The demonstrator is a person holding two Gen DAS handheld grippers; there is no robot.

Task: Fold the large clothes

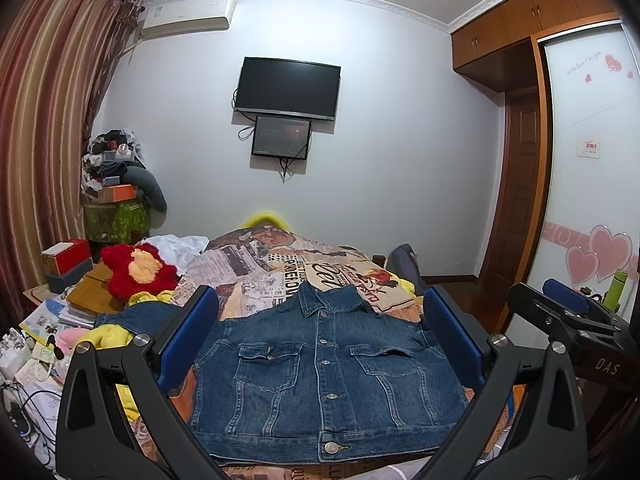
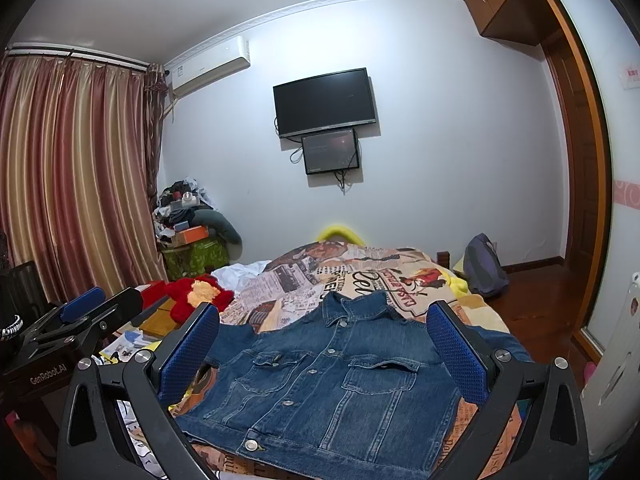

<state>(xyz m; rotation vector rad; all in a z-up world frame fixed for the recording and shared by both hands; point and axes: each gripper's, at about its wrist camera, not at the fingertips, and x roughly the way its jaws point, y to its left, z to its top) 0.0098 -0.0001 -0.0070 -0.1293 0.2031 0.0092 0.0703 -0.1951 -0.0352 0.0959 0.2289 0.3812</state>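
Note:
A blue denim jacket (image 1: 320, 368) lies front up and buttoned on the bed, collar toward the far wall, sleeves spread to both sides. My left gripper (image 1: 320, 316) hovers open above its hem, blue pads wide apart, nothing between them. In the right wrist view the same jacket (image 2: 328, 380) lies flat, and my right gripper (image 2: 322, 332) is open over its near edge, also empty. The right gripper (image 1: 568, 312) shows at the right of the left wrist view; the left gripper (image 2: 80, 316) shows at the left of the right wrist view.
A newspaper-print bedspread (image 1: 256, 272) covers the bed. A red plush toy (image 1: 136, 272), a white cloth (image 2: 244, 272), books and boxes crowd the left side. A backpack (image 2: 484, 268) sits on the wooden floor at right. Curtains (image 2: 72, 168) hang left, a wardrobe stands right.

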